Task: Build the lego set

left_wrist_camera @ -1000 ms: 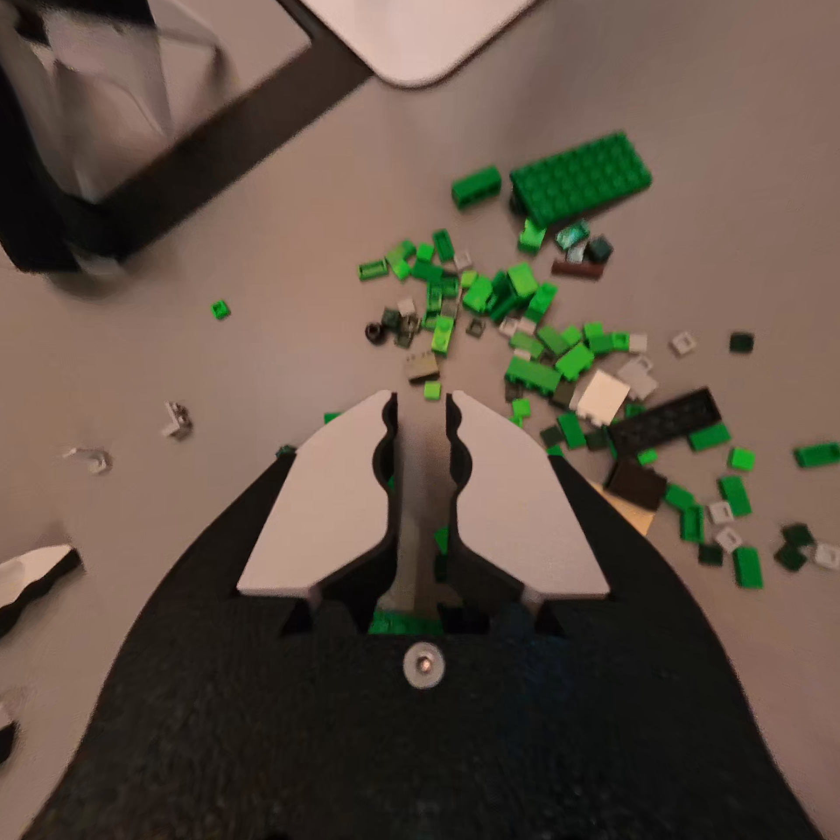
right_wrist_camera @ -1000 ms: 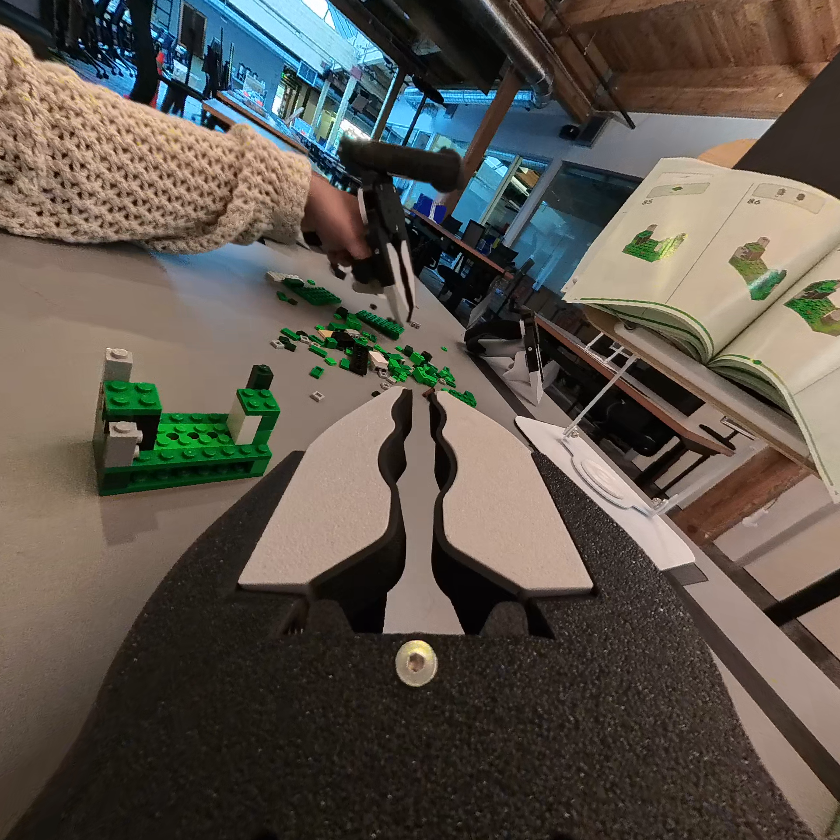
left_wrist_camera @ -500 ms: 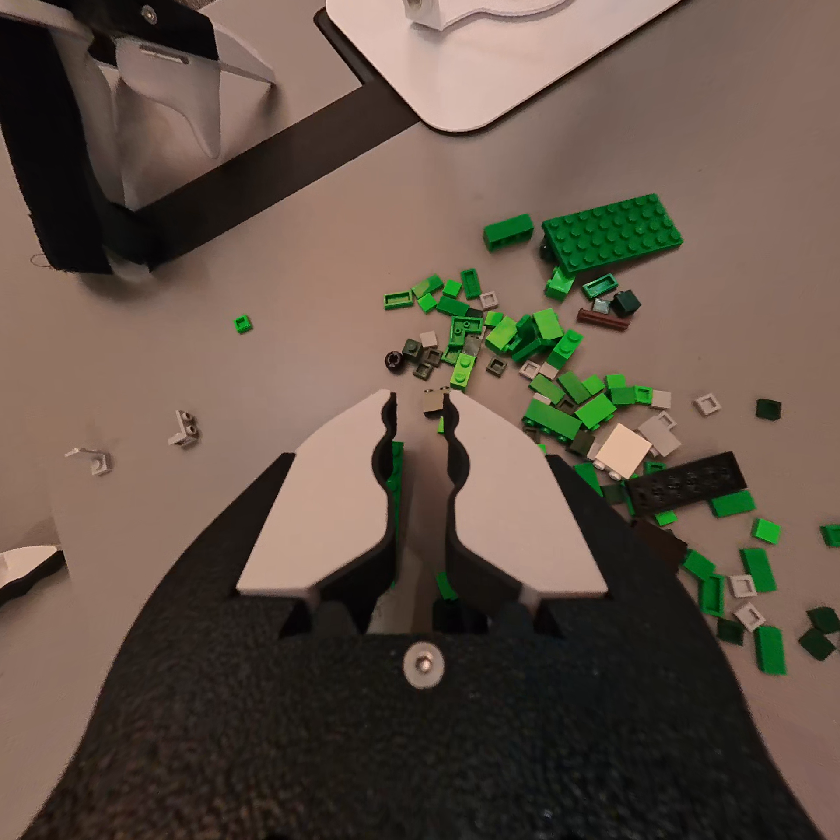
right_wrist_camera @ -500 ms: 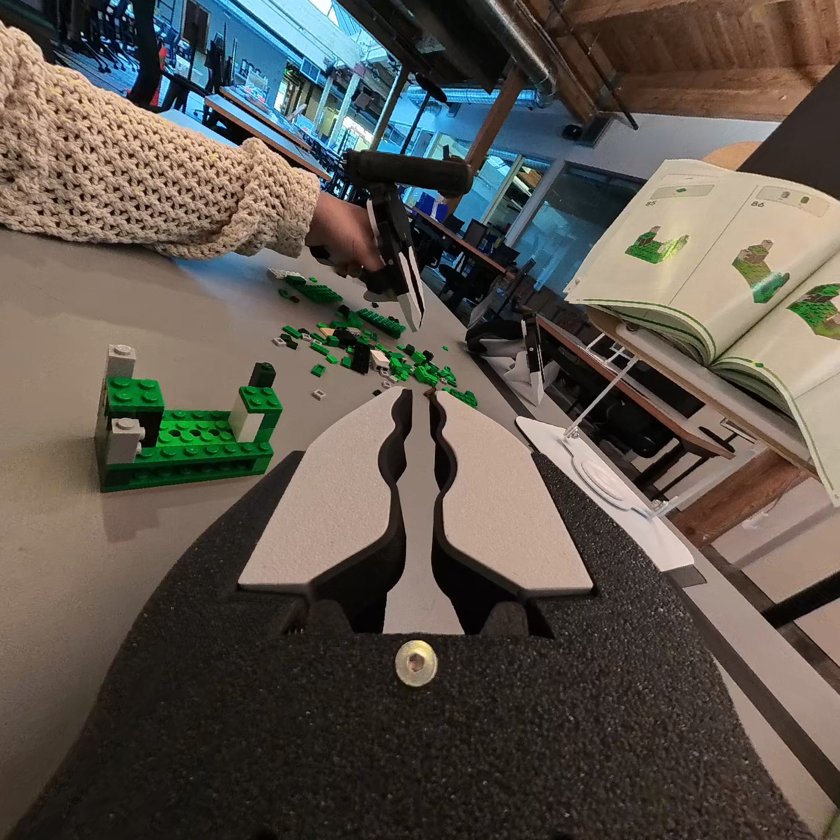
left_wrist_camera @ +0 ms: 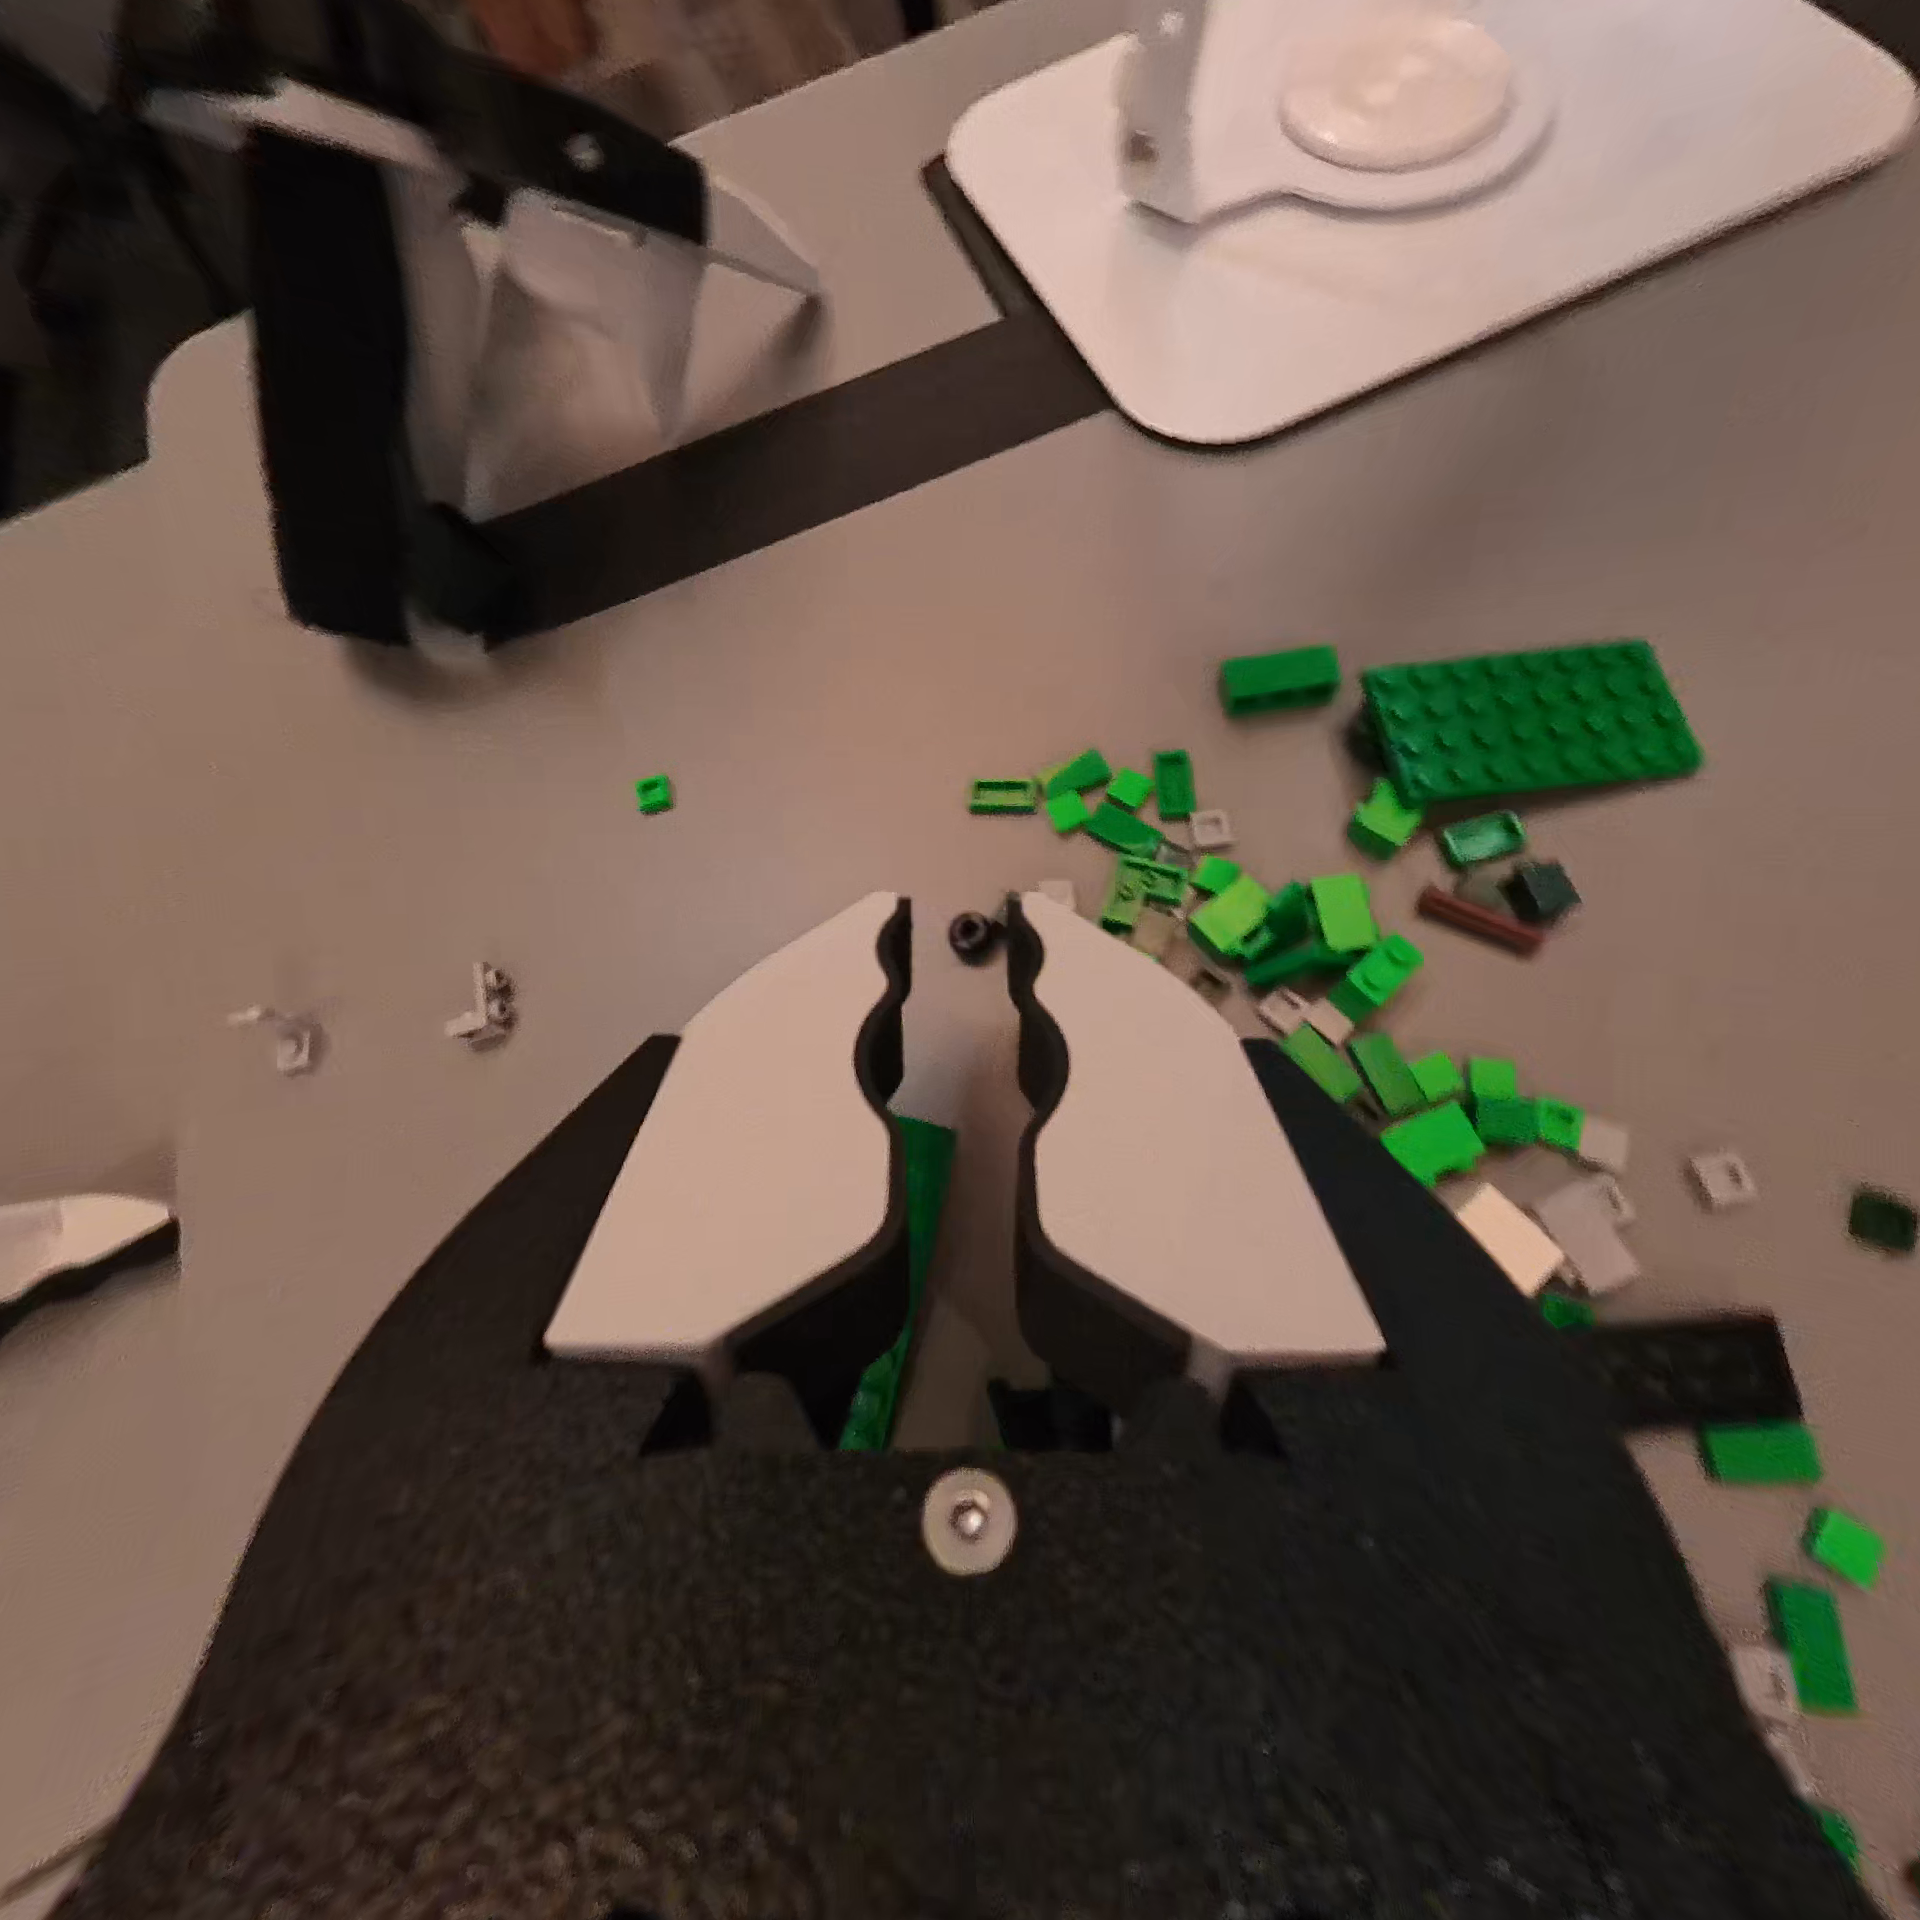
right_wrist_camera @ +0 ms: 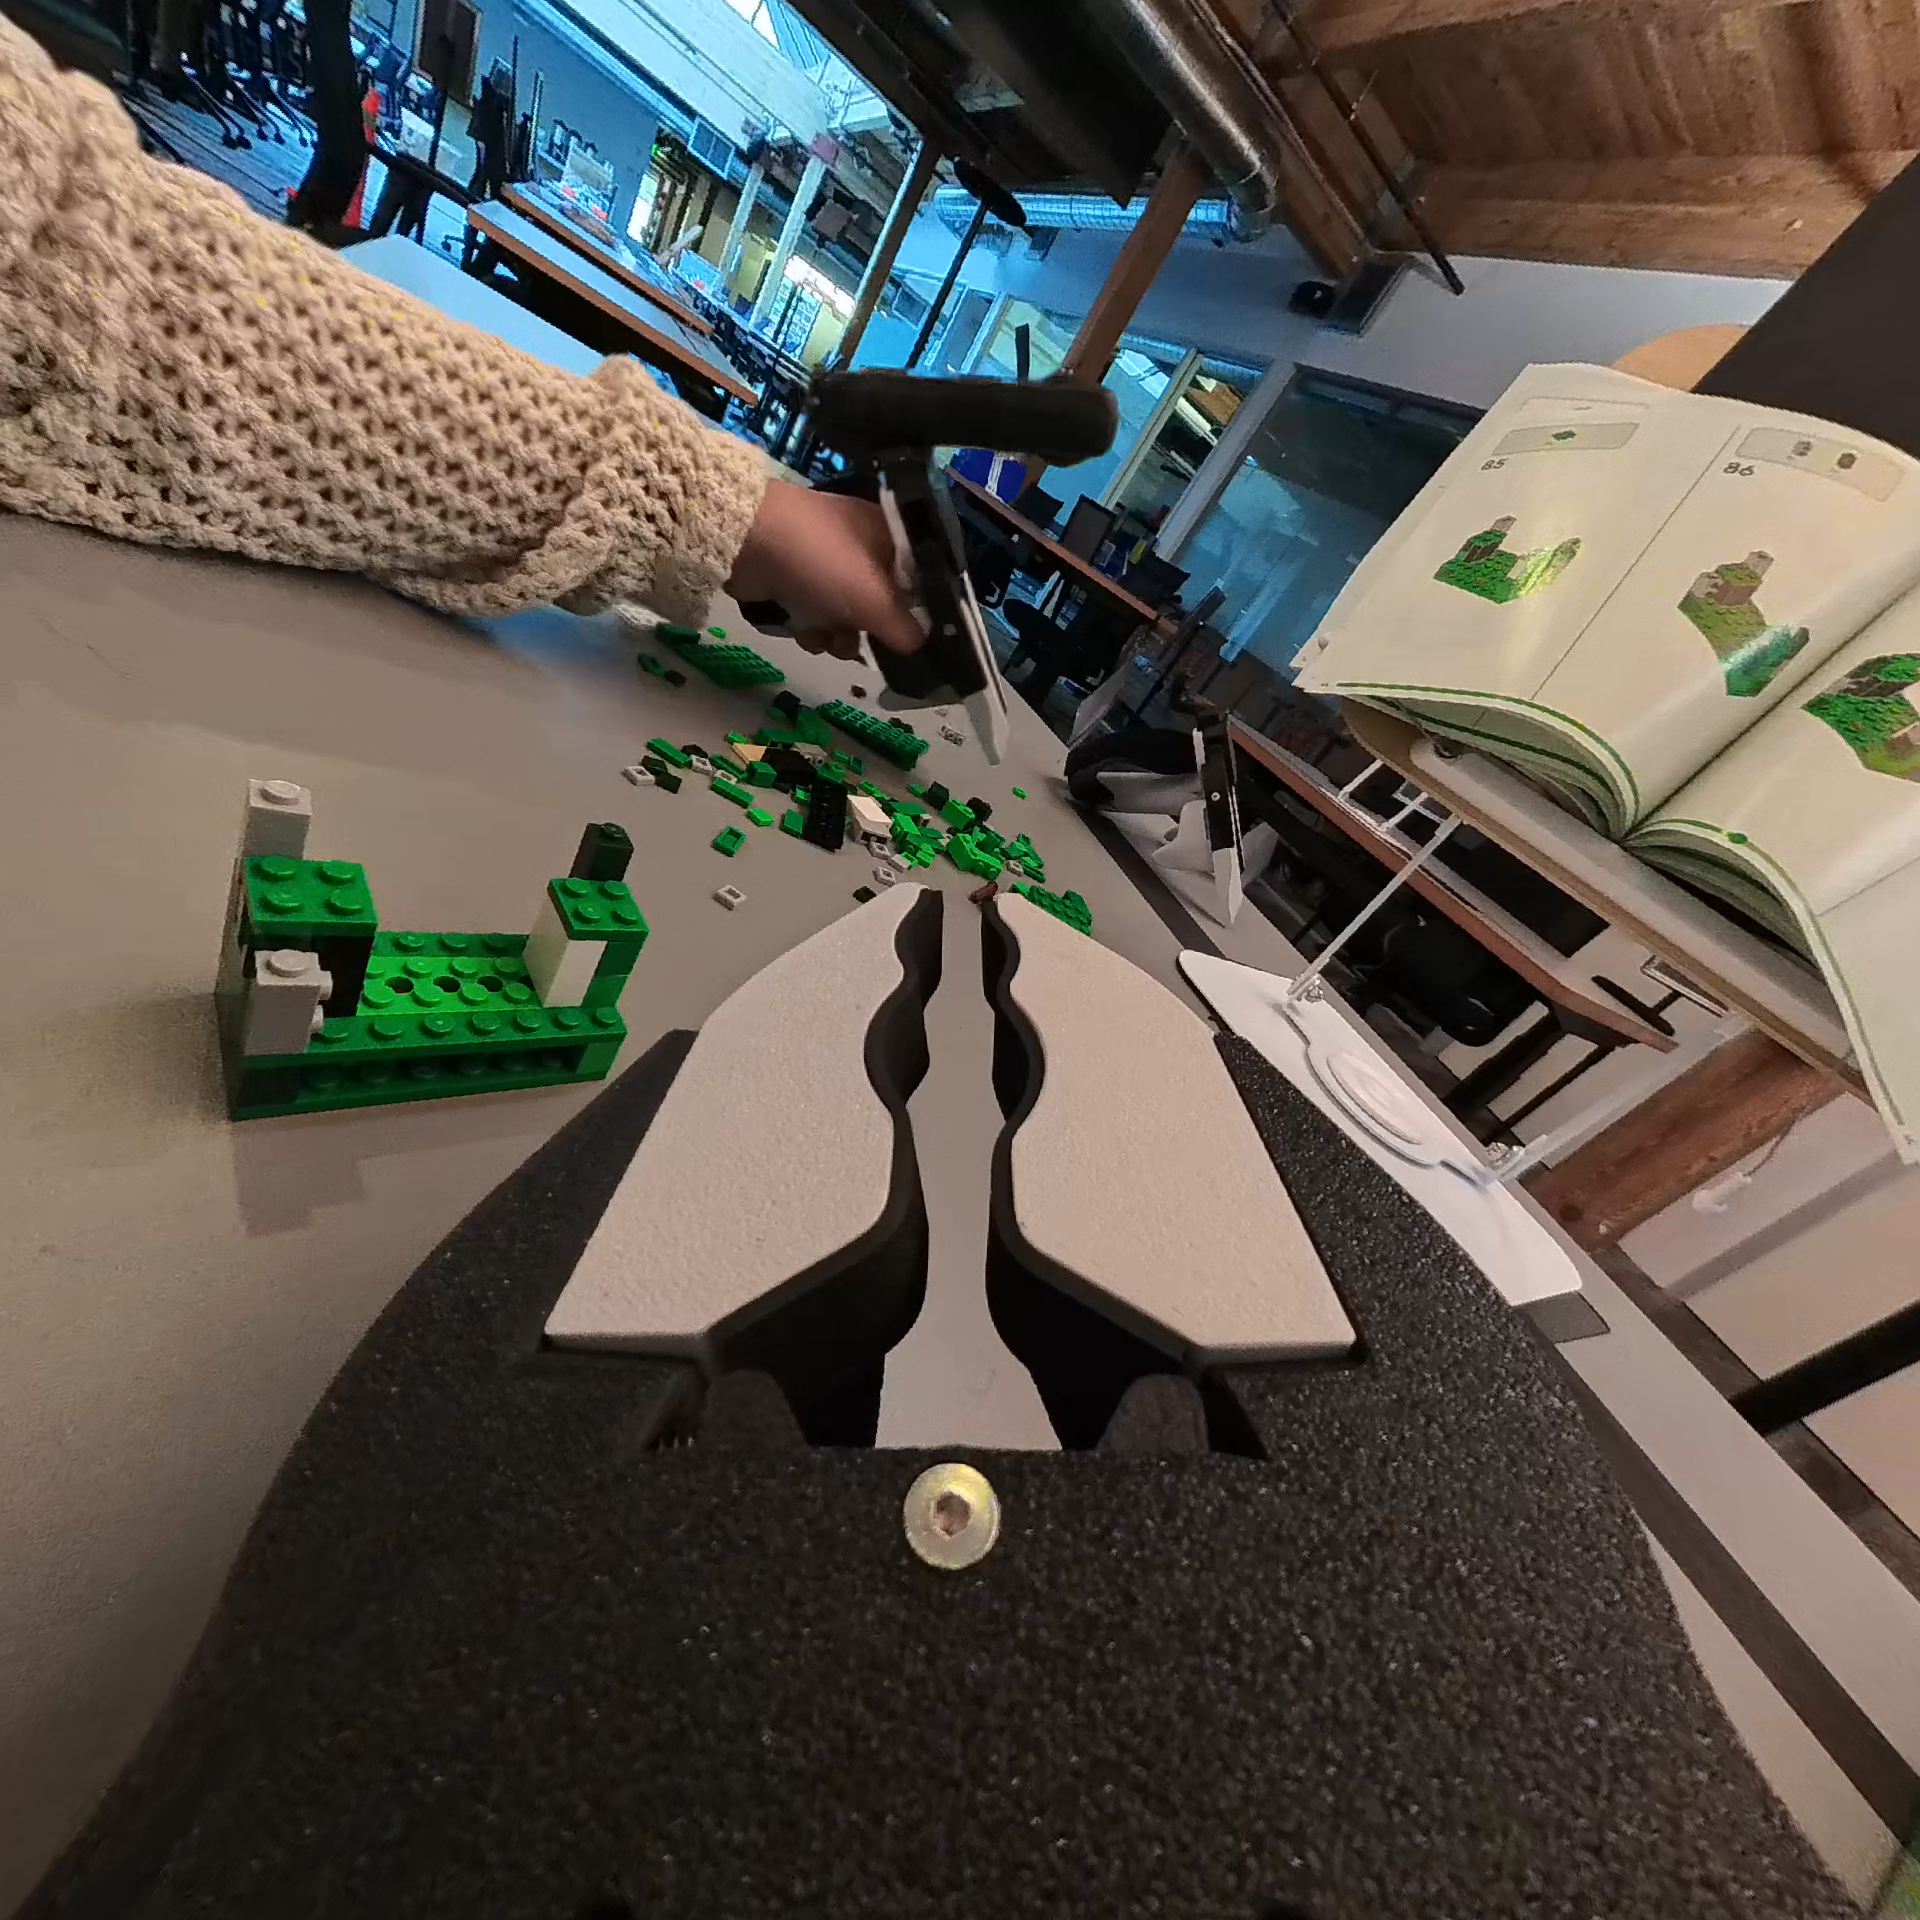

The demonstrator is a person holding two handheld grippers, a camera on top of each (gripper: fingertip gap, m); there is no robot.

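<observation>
Lowered left gripper tilts over bricks; jaws seemingly parted.

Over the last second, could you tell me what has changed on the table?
The left gripper has swept leftward across the loose bricks and opened slightly; its tips now bracket a small black round piece, holding nothing. The right gripper and the partial build stayed put.

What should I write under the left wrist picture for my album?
The left gripper, open, points at a small black round piece beside a pile of green bricks on the grey table.
</observation>
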